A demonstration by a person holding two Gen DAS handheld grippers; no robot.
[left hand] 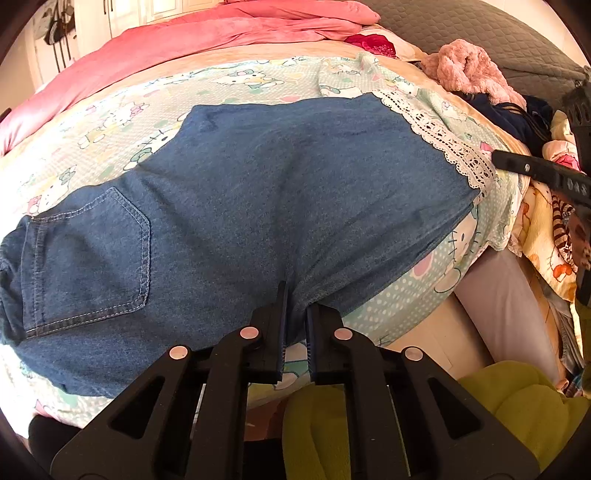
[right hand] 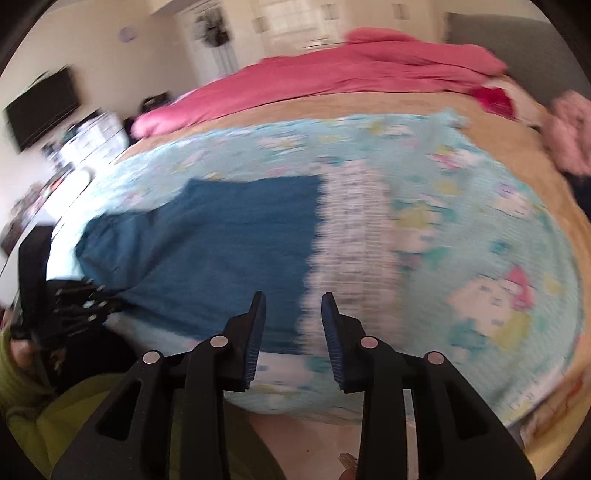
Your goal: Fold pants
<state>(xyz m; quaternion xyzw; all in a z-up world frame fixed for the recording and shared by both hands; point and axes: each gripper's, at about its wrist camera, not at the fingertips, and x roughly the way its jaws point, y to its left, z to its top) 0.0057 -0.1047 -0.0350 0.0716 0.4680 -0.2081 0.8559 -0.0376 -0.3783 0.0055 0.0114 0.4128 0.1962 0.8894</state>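
**Pants halved lengthwise, left gripper pinching the near edge**

Black fingers of the left gripper [left hand: 295, 306] fill the bottom of the left wrist view, drawn narrow and seemingly pinching the near edge of the blue denim pants [left hand: 258, 206], though the grip itself is partly hidden. These lie flat across the middle of the frame on a cartoon-print blanket [left hand: 240, 81], back pocket [left hand: 88, 254] at lower left, lace-trimmed hem [left hand: 439, 136] at upper right. One leg seems already laid over the other, so the lengthwise fold looks done; folding hem toward waist appears to remain. At the bottom centre of the blurred right wrist view, the right gripper [right hand: 293, 302] hangs above the hem end with its jaws spread wide and nothing between them. A pink quilt [left hand: 221, 33] lies along the top.
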